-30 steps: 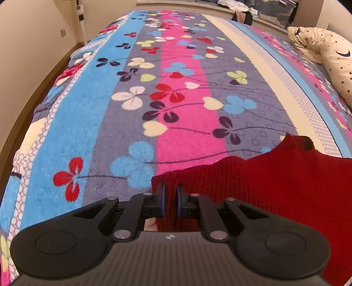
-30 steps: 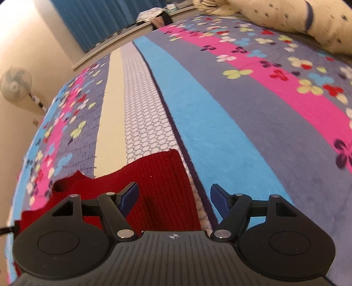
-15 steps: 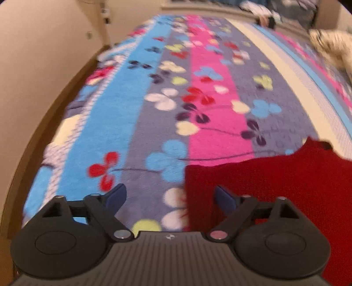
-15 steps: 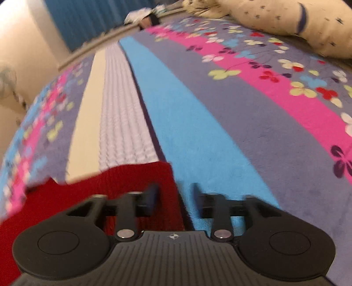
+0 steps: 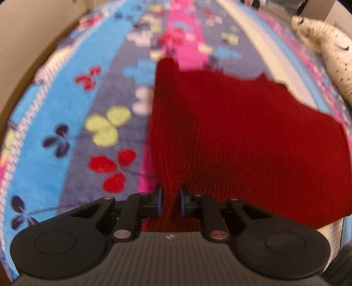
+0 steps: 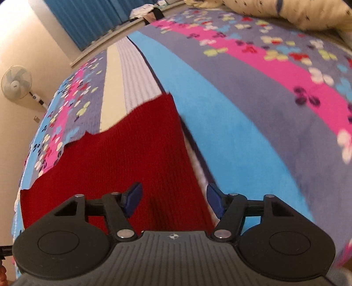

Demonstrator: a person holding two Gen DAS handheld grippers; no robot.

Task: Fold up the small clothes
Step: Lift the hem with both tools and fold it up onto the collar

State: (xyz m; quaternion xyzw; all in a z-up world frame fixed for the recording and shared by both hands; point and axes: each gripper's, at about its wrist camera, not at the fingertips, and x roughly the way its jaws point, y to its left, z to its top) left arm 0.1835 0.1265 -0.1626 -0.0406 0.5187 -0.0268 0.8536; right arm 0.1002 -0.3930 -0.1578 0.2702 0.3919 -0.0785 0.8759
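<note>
Left tool (image 5: 170,201) pinching red knit garment (image 5: 242,136)

A home bedroom: blanketed bed (image 6: 231,136); pillow (image 5: 330,59) (starry); curtains (image 6: 88,19).

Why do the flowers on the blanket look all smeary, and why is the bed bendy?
Left wrist view: the blanket flowers are smeared by motion blur, while the tool stays sharp. Right wrist view: the blanket blurs toward the right edge. In both views the fisheye lens bends the stripes.

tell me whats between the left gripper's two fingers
A fold of the red knit garment, seen in the left wrist view; the left gripper is closing on it.
</note>
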